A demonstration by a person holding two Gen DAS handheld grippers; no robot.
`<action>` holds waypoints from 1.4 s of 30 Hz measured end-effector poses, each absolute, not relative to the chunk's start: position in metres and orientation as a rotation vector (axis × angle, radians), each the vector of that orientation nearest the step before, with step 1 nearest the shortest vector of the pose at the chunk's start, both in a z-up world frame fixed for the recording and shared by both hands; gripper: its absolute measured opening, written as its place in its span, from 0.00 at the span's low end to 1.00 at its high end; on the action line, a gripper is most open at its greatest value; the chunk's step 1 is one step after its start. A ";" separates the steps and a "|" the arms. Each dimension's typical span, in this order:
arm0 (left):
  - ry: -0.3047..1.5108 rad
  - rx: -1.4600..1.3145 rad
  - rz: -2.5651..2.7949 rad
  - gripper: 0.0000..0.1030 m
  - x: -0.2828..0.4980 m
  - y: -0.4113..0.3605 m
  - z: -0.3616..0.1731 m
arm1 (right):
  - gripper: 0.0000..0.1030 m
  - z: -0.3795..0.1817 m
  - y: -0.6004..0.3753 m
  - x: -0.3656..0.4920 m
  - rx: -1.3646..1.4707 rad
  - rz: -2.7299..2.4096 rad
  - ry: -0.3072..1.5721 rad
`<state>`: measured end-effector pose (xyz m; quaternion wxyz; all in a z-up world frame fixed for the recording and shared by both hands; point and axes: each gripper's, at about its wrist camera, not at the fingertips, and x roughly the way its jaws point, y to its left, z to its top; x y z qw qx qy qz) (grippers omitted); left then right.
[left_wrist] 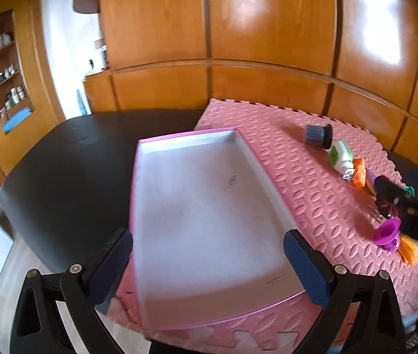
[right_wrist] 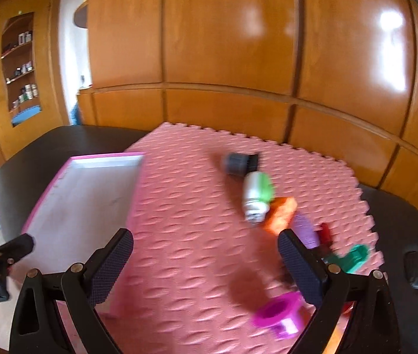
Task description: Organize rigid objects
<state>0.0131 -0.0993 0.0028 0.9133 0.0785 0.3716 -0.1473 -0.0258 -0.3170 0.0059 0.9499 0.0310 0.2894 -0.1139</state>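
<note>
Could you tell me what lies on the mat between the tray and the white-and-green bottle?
Nothing: only bare pink foam mat separates the tray from the white-and-green bottle, clearest in the left wrist view.

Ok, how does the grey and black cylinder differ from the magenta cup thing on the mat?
The grey and black cylinder lies on its side at the far end of the row of objects; the magenta cup stands with its opening facing up near the close end. The cylinder is dull and dark, the cup bright. Both rest on the pink foam mat, outside the tray.
</note>
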 end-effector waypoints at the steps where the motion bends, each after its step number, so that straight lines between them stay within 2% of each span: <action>1: 0.769 0.171 -0.312 1.00 0.014 -0.104 0.003 | 0.97 0.008 -0.327 -0.027 0.070 -0.244 0.588; 10: 0.804 0.268 -0.419 1.00 0.028 -0.160 0.002 | 0.97 0.010 -0.431 -0.045 0.163 -0.412 0.570; 17: 0.815 0.241 -0.521 0.99 0.065 -0.208 0.020 | 0.97 -0.014 -0.497 -0.063 0.427 -0.485 0.575; 20: 0.841 0.222 -0.552 0.99 0.082 -0.231 0.023 | 0.97 -0.014 -0.505 -0.068 0.475 -0.486 0.563; 22: 0.854 0.220 -0.567 0.93 0.093 -0.246 0.022 | 0.97 -0.012 -0.507 -0.073 0.499 -0.480 0.561; 24: 0.870 0.231 -0.577 0.92 0.107 -0.265 0.019 | 0.97 -0.013 -0.507 -0.072 0.516 -0.469 0.565; 29: 0.901 0.240 -0.571 0.93 0.143 -0.309 0.009 | 0.97 -0.011 -0.504 -0.071 0.528 -0.441 0.561; 32: 0.907 0.241 -0.559 0.99 0.164 -0.336 0.001 | 0.97 -0.011 -0.502 -0.070 0.535 -0.421 0.564; 42: 0.944 0.313 -0.569 0.99 0.216 -0.393 -0.039 | 0.97 -0.014 -0.498 -0.066 0.576 -0.350 0.583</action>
